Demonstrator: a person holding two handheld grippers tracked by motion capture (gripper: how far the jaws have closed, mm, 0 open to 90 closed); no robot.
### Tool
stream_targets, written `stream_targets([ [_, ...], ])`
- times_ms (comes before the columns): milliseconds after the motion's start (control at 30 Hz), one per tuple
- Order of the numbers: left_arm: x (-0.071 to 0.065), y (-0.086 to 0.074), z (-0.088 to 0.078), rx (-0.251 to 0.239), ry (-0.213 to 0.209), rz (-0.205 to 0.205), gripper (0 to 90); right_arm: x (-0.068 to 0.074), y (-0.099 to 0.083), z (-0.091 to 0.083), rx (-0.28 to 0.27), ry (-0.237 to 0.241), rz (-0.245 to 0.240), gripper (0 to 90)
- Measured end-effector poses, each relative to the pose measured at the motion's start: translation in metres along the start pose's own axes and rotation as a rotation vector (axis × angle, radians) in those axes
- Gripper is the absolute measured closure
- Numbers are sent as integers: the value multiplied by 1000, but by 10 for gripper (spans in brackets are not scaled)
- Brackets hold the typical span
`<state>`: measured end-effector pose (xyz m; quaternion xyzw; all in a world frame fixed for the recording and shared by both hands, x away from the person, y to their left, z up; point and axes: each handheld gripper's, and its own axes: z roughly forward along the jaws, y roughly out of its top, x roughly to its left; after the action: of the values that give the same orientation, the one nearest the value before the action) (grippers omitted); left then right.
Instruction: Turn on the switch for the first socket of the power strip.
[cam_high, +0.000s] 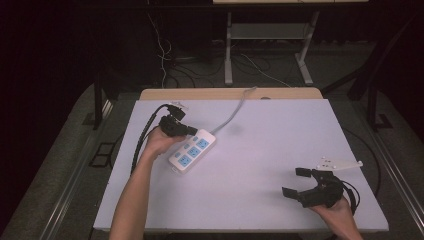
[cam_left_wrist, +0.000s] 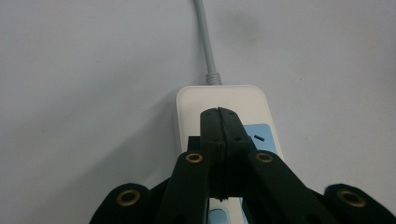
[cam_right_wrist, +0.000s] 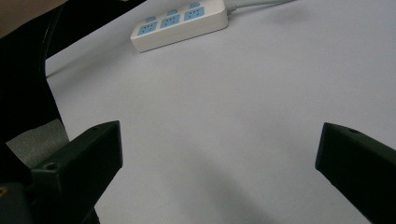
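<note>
A white power strip (cam_high: 191, 150) with blue sockets lies at a slant on the left part of the white table (cam_high: 270, 135). Its grey cord (cam_high: 231, 114) runs off toward the far edge. My left gripper (cam_high: 194, 132) is shut with nothing between its jaws, and its tips hover over the cord end of the strip. In the left gripper view the closed tips (cam_left_wrist: 219, 112) cover the strip's (cam_left_wrist: 194, 100) white end, just short of the cord (cam_left_wrist: 207, 42). My right gripper (cam_high: 296, 182) rests open near the front right corner. The strip (cam_right_wrist: 180, 22) lies well beyond its jaws (cam_right_wrist: 219, 154).
A person's forearm reaches in from the bottom left to the left gripper. The right gripper's black cable trails behind it, beside its grey plate (cam_high: 339, 163). Beyond the table's wooden far edge (cam_high: 230, 93) stand metal desk legs (cam_high: 228, 50) and loose cables on the floor.
</note>
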<state>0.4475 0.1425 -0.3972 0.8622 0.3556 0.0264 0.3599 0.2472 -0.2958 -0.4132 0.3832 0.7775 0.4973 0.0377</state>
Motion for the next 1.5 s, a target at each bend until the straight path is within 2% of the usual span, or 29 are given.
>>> stream_targets([
  [433,1,-9,11,24,-5,-5,889,0,0,1,1,1,-3,3],
  [567,4,-11,12,-3,-14,-33,889,1,0,0,1,1,-2,4],
  [733,3,-13,12,-16,-10,-33,890,1,0,0,0,0,-5,4],
  [900,6,-19,14,-59,-24,-77,894,2,0,0,-1,2,-6,3],
  [1067,5,-20,14,-57,-13,-69,896,3,0,0,-4,3,-9,3],
  [1233,7,-22,15,-69,-23,-106,897,4,1,-1,-7,4,-11,3],
  [1333,5,-21,15,-58,-13,-105,898,4,1,-2,-8,5,-14,3],
  [1500,5,-21,16,-60,-2,-124,898,5,2,-2,-12,6,-17,3],
])
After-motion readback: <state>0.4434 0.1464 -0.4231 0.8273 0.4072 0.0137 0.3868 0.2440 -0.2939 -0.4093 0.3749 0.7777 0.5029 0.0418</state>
